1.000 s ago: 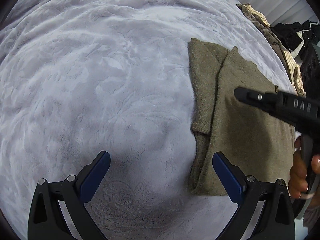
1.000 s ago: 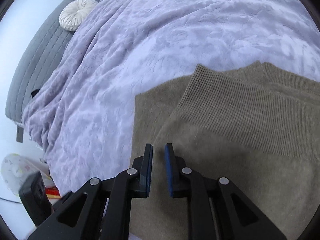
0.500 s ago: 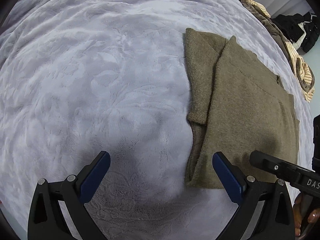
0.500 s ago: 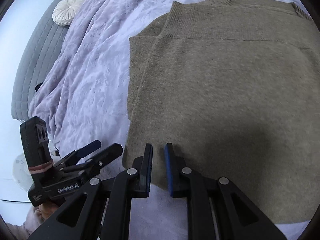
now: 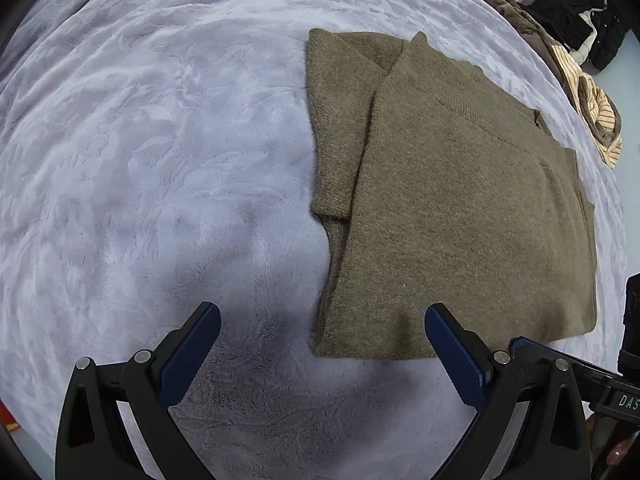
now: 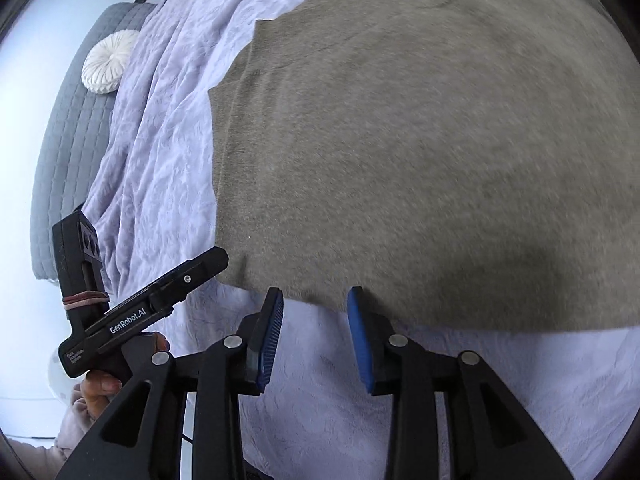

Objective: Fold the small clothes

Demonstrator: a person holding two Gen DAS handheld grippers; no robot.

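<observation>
The right gripper (image 6: 316, 300) is opening, nothing between its jaws, tips just at the near edge of the sweater (image 6: 420, 140). The left gripper (image 5: 322, 332) gapes wide and empty beside the sweater's near corner. The sweater lies partly folded on the lilac blanket (image 5: 160, 160); I'd say another fold remains. The left gripper's body reads "GenRobot.AI".
</observation>
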